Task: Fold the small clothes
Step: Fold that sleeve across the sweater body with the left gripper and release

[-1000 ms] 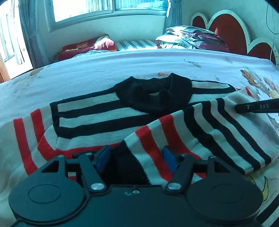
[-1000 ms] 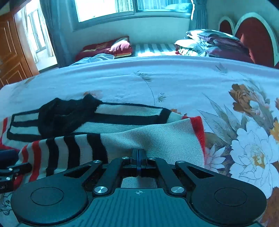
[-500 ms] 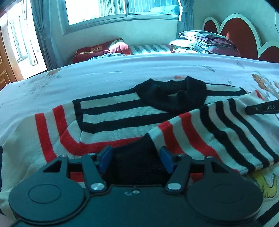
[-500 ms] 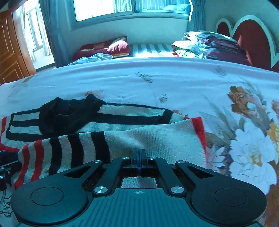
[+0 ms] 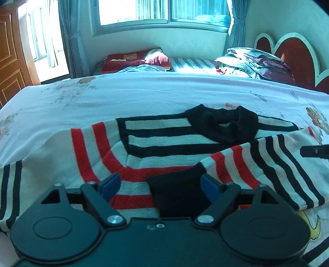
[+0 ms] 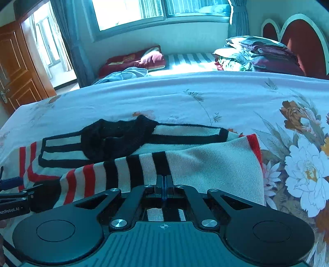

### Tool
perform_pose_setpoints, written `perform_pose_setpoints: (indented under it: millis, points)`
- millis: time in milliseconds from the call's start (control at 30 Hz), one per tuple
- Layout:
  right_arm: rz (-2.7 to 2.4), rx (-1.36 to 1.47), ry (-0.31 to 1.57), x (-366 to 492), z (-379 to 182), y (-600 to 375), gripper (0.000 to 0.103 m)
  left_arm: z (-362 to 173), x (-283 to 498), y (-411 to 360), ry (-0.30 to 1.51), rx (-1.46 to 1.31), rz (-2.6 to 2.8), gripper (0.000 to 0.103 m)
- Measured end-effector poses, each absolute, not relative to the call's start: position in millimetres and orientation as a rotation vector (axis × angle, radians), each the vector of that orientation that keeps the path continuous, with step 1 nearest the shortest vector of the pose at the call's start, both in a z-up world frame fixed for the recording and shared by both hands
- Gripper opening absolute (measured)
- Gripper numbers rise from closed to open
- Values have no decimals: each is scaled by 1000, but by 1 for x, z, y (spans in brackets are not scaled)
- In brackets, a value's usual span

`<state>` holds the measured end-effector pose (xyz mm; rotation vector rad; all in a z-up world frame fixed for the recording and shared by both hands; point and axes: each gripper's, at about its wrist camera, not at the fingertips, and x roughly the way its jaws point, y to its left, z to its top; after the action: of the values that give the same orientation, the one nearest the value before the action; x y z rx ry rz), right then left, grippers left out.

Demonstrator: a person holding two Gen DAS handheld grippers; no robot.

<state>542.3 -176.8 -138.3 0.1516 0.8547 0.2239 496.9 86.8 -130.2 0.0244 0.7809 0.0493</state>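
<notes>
A striped sweater [image 5: 168,143] is seen spread on the floral bedsheet [image 5: 123,98], its black collar [image 5: 224,125] lying on the far side; one sleeve with red and black stripes is folded across the body toward the near edge, and its black cuff [image 5: 176,195] rests between the fingers of the left gripper [image 5: 158,185]; those blue-padded fingers [image 5: 110,184] are held wide apart, with the cuff not pressed by either pad. In the right wrist view the same sweater [image 6: 185,160] is shown lying left of the large printed flowers; the right gripper [image 6: 164,184] is seen with its fingers drawn tight together over the folded sleeve's near edge, and cloth is visible just behind the tips, so the sleeve appears to be pinched. Farther back, red pillows [image 6: 133,59] are set under the window [image 6: 160,10]; folded bedding [image 6: 257,53] is stacked against the red headboard [image 6: 302,39]; a wooden door [image 6: 16,67] is seen at the left.
</notes>
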Motion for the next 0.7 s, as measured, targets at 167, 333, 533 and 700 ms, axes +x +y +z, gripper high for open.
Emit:
perform_pose_setpoints:
  millis: [167,333,533,700]
  points:
    - [188,106,854,531,-139,-169,48,-116,459,148,719,-80,157,98]
    - [161,64,792,522,-137,-162,84,-114,398,252,682,-279,335,58]
    - [193,134,820,523,-144,-148,41,-133,347,356,671,-571,519,50]
    - [209,131,849,520,-152,-124,41,-147,335,410,542,-858,546,48]
